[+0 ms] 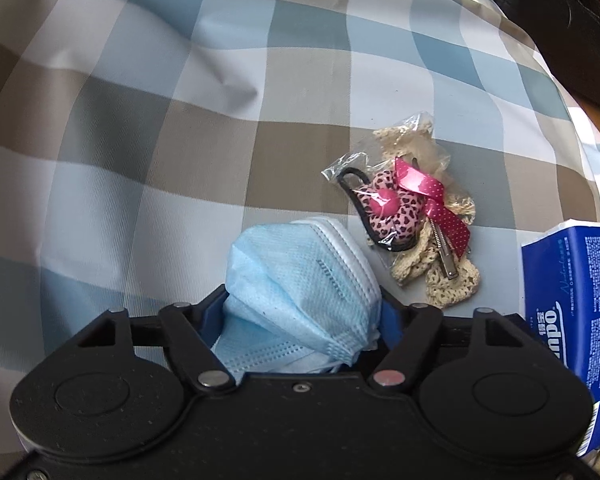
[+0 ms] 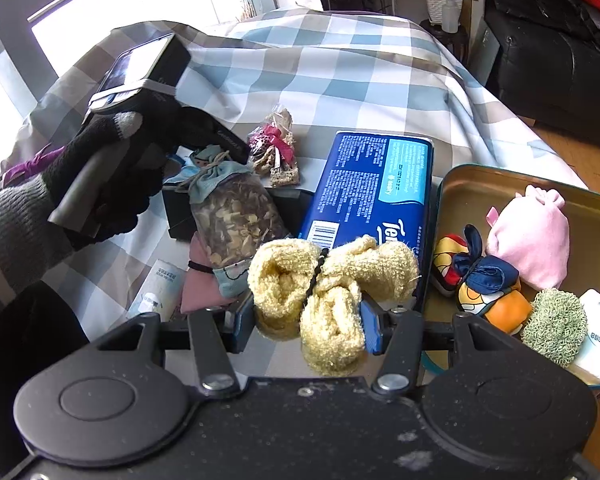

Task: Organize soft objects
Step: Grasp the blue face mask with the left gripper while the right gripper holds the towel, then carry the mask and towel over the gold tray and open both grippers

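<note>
The left gripper (image 1: 300, 316) pinches a crumpled face mask (image 1: 296, 280); the right gripper (image 2: 308, 320) clamps a yellow towel bundle (image 2: 332, 276). Either soft item may slip free in transit to the tin (image 2: 480, 184).

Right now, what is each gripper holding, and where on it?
Left gripper pinches the bunched blue face mask at its near end. Right gripper clamps the yellow terry cloth bundle across its lower folds.

A checked cloth (image 2: 340, 60) in blue, beige and white covers the surface. Directly on it lie a clear bag of hair accessories (image 1: 410, 212), a blue tissue pack (image 2: 374, 184), a sachet of dried petals (image 2: 232, 216), a small white tissue packet (image 2: 156, 292) and a gold tin tray (image 2: 492, 184).
</note>
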Demonstrator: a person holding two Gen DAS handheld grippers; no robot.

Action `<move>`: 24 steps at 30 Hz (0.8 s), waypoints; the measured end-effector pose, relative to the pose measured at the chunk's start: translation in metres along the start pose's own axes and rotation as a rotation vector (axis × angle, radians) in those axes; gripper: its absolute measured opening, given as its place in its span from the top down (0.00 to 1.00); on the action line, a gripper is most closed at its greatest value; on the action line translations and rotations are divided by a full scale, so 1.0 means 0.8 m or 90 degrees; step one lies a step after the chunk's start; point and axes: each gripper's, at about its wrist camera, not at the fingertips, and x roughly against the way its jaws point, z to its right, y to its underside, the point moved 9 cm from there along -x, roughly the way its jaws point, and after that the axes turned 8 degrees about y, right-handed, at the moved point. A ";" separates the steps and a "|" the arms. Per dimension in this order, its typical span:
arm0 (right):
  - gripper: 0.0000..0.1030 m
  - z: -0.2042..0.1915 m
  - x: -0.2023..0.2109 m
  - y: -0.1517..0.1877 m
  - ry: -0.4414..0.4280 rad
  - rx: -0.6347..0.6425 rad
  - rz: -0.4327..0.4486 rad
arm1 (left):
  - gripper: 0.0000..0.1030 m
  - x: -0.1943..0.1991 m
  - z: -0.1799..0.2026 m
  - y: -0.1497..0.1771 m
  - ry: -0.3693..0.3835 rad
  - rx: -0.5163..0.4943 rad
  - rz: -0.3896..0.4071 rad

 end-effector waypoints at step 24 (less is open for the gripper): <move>0.50 0.122 0.067 -0.039 0.073 -0.178 0.119 | 0.41 0.180 0.106 0.000 0.070 -0.022 0.127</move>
